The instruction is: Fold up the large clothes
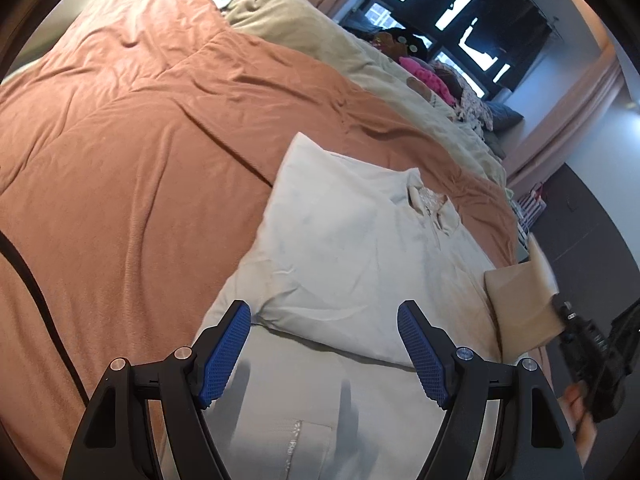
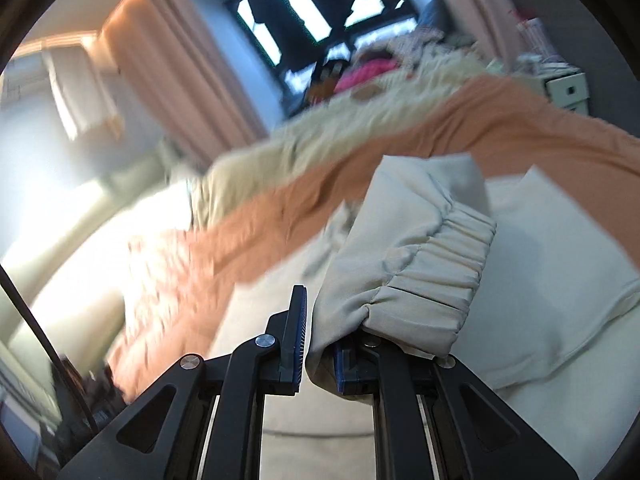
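A large cream garment (image 1: 340, 240) lies partly folded on the orange bedspread (image 1: 140, 140). My left gripper (image 1: 323, 308) hovers just above its near part, jaws wide open with nothing between the blue pads. In the right wrist view my right gripper (image 2: 316, 320) is shut on a cream sleeve with an elastic cuff (image 2: 436, 264), lifted above the rest of the garment (image 2: 560, 260); the cloth drapes over and hides the right finger. The left wrist view shows the right gripper (image 1: 588, 340) at the right edge, carrying that sleeve (image 1: 520, 304), with part of a hand below it.
A beige blanket (image 1: 320, 36) lies along the bed's far side, with a pile of pink and patterned clothes (image 1: 432, 72) behind it under a window. Pink curtains hang at both sides. A white drawer unit (image 2: 568, 88) stands past the bed's corner.
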`<state>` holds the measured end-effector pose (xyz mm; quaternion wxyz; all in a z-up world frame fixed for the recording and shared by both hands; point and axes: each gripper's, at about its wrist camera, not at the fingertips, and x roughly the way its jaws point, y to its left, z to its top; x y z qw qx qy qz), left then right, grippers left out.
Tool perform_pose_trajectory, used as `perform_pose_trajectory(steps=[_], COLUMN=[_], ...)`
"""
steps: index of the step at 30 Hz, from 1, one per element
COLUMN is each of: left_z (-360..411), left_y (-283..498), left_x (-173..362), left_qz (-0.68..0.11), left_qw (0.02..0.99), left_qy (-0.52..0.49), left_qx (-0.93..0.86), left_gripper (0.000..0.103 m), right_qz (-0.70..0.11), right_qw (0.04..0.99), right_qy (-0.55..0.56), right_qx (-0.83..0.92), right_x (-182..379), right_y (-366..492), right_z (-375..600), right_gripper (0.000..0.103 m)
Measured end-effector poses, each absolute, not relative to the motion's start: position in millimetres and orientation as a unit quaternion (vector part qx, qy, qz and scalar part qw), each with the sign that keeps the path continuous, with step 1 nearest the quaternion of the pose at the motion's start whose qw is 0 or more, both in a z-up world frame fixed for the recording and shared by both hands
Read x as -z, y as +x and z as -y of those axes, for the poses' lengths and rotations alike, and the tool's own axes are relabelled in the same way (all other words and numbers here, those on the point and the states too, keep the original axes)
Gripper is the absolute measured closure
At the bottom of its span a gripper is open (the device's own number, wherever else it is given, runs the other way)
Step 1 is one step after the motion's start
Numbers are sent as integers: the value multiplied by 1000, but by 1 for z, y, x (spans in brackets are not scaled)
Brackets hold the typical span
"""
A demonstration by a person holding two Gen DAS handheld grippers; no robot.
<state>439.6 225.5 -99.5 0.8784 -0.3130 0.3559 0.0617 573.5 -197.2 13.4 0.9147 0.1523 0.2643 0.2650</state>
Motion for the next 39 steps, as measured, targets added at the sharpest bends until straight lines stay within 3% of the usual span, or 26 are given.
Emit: perform_pose_trajectory(steps=[9,10,12,13,14,26,39], left_z=[-247,-248,-250,-250,-248,-176,-78], left_y=[433,433,432,431,432,455,489], left_x=[102,101,100,99,98,76,55], left_qz=[-349,-348,-342,-339,-336,-339,-367], left_qw=[869,868,868,869,870,900,915], left_qy=[-340,-343,-348,-349,-349,-269,-164], left_qx=[-84,-86,-89,-89,-89,-52,38], left_gripper=[26,26,26,26,26,26,26], right_qz=[-418,-425,-437,-443,-439,-374,-355], right_qw=[864,860,847,839,837,871,860], right_qy=[107,112,137,150,161,262,360], right_qx=[-260,-259,-269,-278,-285,-183,-61], right_x=[14,15,13,8,5,-41,-16], right_y=[615,618,628,629,625,591,602], right_z=[139,139,145,150,158,300,406], right_gripper=[94,89,59,28,20,20,20])
